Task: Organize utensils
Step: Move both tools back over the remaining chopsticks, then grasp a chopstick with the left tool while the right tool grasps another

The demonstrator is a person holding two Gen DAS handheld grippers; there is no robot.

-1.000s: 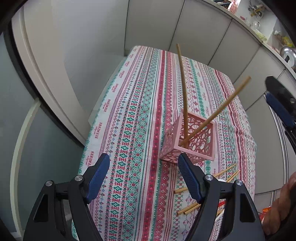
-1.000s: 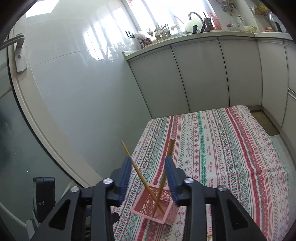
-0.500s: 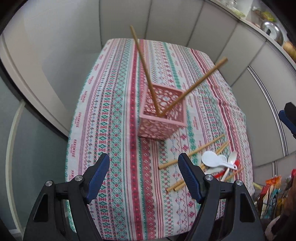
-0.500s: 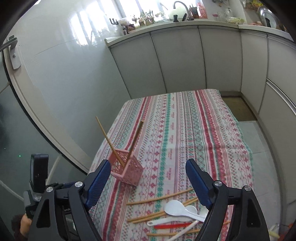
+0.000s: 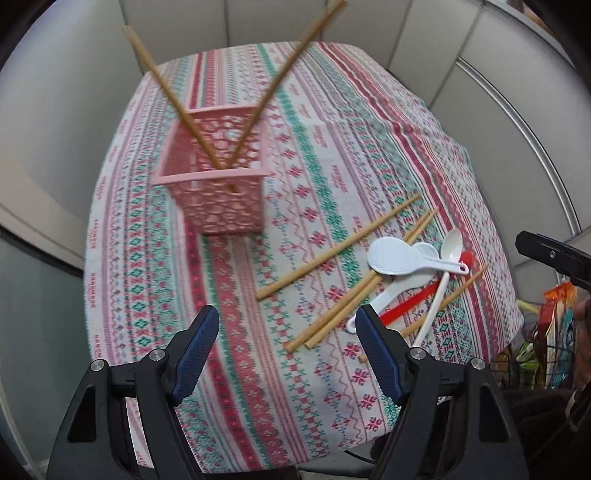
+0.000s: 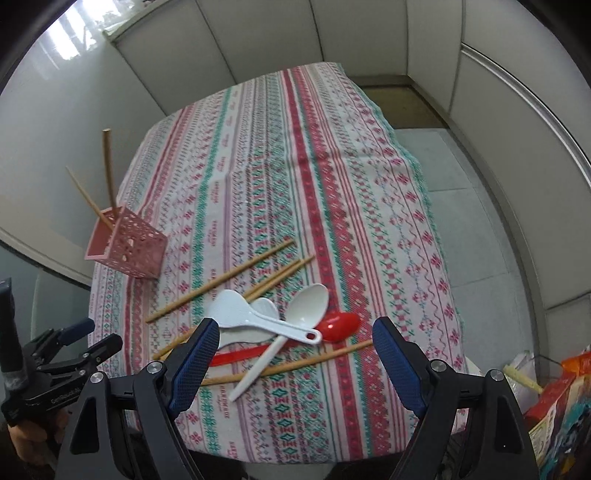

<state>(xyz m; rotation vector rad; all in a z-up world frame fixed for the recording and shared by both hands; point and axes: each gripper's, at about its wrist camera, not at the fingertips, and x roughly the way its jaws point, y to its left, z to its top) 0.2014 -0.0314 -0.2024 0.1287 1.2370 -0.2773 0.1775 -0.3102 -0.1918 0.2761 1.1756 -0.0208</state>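
Beside the pink basket (image 5: 218,184) holding two chopsticks (image 5: 177,99), loose chopsticks (image 6: 218,280), white and red spoons (image 6: 306,306), striped tablecloth (image 6: 332,184), grey cabinets (image 6: 258,33), left gripper (image 5: 288,354) and right gripper (image 6: 295,358) both empty, jaws wide apart.

I am working in a home kitchen: pale grey cabinet doors (image 6: 266,40) line the walls around a table under a striped patterned tablecloth (image 6: 332,177). Chopsticks (image 6: 221,278) and plastic spoons (image 6: 306,302) lie on it, and food packets (image 5: 557,314) sit beside the table.
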